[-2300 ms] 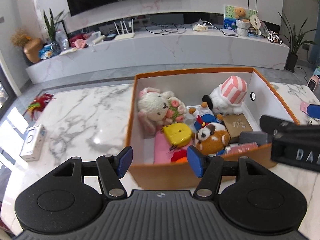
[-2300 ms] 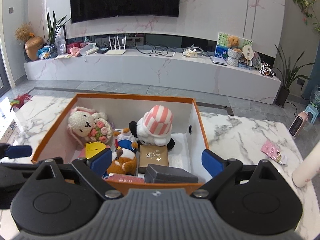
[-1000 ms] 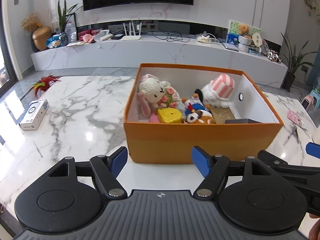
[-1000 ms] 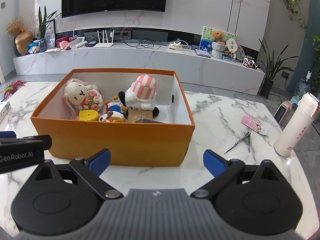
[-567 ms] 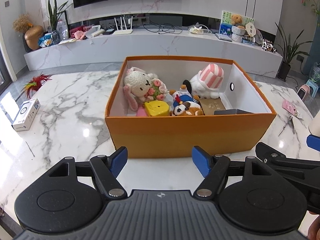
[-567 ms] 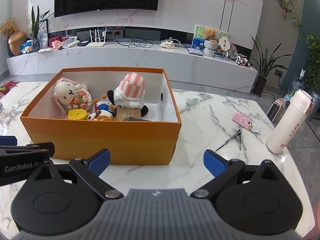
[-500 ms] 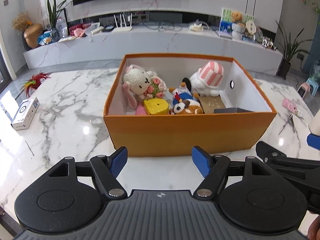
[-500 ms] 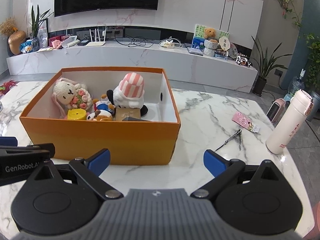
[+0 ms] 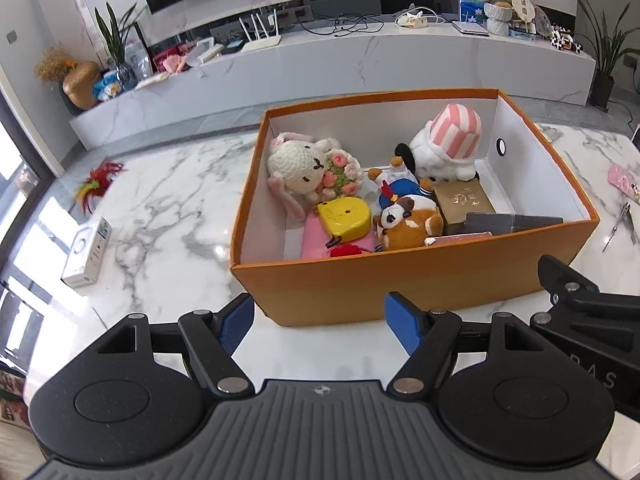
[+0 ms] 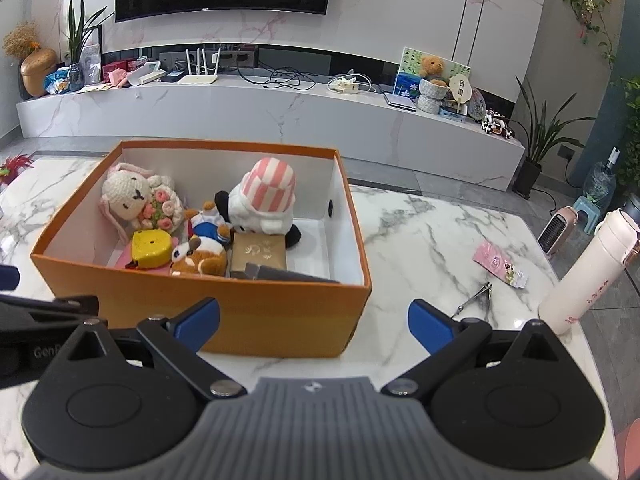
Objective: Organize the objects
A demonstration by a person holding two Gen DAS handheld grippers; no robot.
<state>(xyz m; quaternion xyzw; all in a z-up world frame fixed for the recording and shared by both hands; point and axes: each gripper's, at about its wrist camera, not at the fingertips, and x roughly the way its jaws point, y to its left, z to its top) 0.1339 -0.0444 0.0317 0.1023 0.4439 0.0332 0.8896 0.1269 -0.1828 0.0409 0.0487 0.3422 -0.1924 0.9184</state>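
Note:
An orange box [image 9: 400, 280] [image 10: 256, 312] stands on the marble table, filled with soft toys: a white knitted rabbit [image 9: 300, 168] [image 10: 128, 196], a pink-striped-hat plush [image 9: 452, 140] [image 10: 268, 196], a yellow toy [image 9: 346, 214] [image 10: 154, 246], a brown and white plush dog [image 9: 408, 224] [image 10: 200, 260], a gold box [image 9: 464, 200] [image 10: 260, 254]. My left gripper [image 9: 320, 322] stands open just before the box's near wall, nothing between its fingers. My right gripper [image 10: 314, 322] is open too, wide, at the box's near right corner.
On the table left of the box lie a small white carton [image 9: 86, 252] and a red feather toy [image 9: 96, 184]. To the right lie a nail clipper [image 10: 476, 298], a pink packet [image 10: 500, 266] and a tall white flask [image 10: 588, 272]. A long marble shelf [image 10: 280, 112] runs behind.
Both grippers have drawn back from above the box and now sit lower in front of it. In the last half second the left view tilted down and shifted, showing more of the box's inside.

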